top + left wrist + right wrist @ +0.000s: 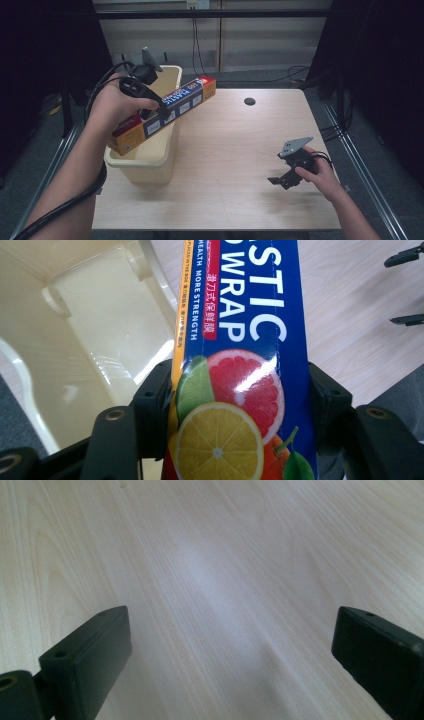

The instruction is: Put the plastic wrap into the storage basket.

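Broadly, the pale wooden table (235,150) carries the whole scene, with a cream plastic bin (150,162) standing at its left edge. Over that bin, slanting across its open top, is the long blue-and-red cardboard box of plastic wrap (172,107), its lower end down above the bin's near rim and its red upper end pointing out over the table. The left gripper (159,107) is clamped on this box about its middle; in the left gripper view the black jaws press both sides of the box (240,390), just by the printed citrus fruit, with the bin's bare inside (90,330) below. The right gripper (280,179) rests low over the table near the right front, its jaws wide apart with nothing between them, only bare wood (225,580) ahead. I judge the step in hand to be carrying the box at the bin, whether into it or out of it the pictures do not settle. If it is going in, the next move calls for tipping the box steeper so its length clears the rim, then lowering it before the jaws part. A small dark round hole (249,101) sits in the tabletop farther back.
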`<state>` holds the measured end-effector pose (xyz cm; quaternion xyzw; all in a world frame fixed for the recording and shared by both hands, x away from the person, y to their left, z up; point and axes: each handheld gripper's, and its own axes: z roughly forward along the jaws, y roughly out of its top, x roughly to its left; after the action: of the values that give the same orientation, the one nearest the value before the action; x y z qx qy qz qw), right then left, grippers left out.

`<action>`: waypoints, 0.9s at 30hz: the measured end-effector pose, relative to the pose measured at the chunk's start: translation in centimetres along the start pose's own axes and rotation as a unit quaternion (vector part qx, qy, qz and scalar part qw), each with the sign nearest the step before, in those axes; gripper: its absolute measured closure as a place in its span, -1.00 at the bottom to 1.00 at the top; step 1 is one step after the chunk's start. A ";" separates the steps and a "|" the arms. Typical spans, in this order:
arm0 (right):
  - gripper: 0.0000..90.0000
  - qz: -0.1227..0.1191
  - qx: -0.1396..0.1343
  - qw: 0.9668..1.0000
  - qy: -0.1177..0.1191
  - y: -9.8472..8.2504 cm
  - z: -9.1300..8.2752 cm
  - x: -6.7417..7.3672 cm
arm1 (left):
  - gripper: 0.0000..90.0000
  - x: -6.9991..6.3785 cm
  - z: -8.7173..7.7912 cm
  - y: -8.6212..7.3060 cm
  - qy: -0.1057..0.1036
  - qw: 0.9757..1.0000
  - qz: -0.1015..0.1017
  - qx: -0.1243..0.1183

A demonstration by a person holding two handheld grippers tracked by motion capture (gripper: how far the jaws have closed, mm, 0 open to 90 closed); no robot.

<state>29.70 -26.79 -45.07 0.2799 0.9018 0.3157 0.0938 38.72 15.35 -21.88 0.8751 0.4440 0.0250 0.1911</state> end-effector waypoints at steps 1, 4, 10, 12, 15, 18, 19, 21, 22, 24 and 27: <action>-0.94 -0.001 0.000 1.000 0.001 0.0 0.0 0.0 | -0.09 0.1 -0.2 -0.1 0.001 1.000 0.001 0.003; -0.94 -0.001 0.003 1.000 -0.003 0.0 0.0 0.0 | -0.09 0.2 -0.6 -0.2 0.006 1.000 -0.005 0.000; -0.94 -0.002 0.002 1.000 0.000 -0.1 0.0 0.0 | -0.09 0.9 -1.3 -0.3 0.013 1.000 -0.018 -0.005; -0.94 0.002 0.003 1.000 -0.002 -0.1 -0.1 0.0 | -0.09 1.1 -1.5 -0.4 0.013 1.000 -0.022 -0.004; -0.94 0.000 0.001 1.000 -0.001 -0.1 -0.1 -0.1 | -0.09 1.7 -1.5 -0.7 0.013 0.999 -0.038 -0.005; -0.94 0.002 0.001 1.000 -0.001 -0.1 -0.2 -0.1 | -0.09 2.1 -1.5 -0.9 0.023 0.998 -0.054 -0.007; -0.94 0.003 0.003 1.000 -0.004 -0.1 -0.2 -0.1 | -0.09 2.4 -1.6 -0.9 0.023 0.998 -0.055 -0.004; -0.94 0.001 0.002 1.000 -0.002 -0.2 -0.2 -0.1 | -0.09 2.6 -1.6 -1.0 0.024 0.998 -0.057 -0.007; -0.94 0.002 0.002 1.000 -0.001 -0.2 -0.2 -0.1 | -0.09 2.9 -1.8 -1.1 0.029 0.997 -0.068 -0.011; -0.94 0.002 0.003 1.000 0.000 -0.2 -0.2 -0.1 | -0.09 3.2 -2.0 -1.2 0.028 0.997 -0.074 -0.016; -0.94 -0.001 0.002 1.000 0.002 -0.2 -0.1 -0.1 | -0.09 3.3 -2.3 -1.2 0.035 0.996 -0.084 -0.019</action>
<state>29.67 -27.06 -45.10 0.2789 0.9028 0.3143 0.0919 39.28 19.27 -20.62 0.8296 0.5215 0.0482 0.1937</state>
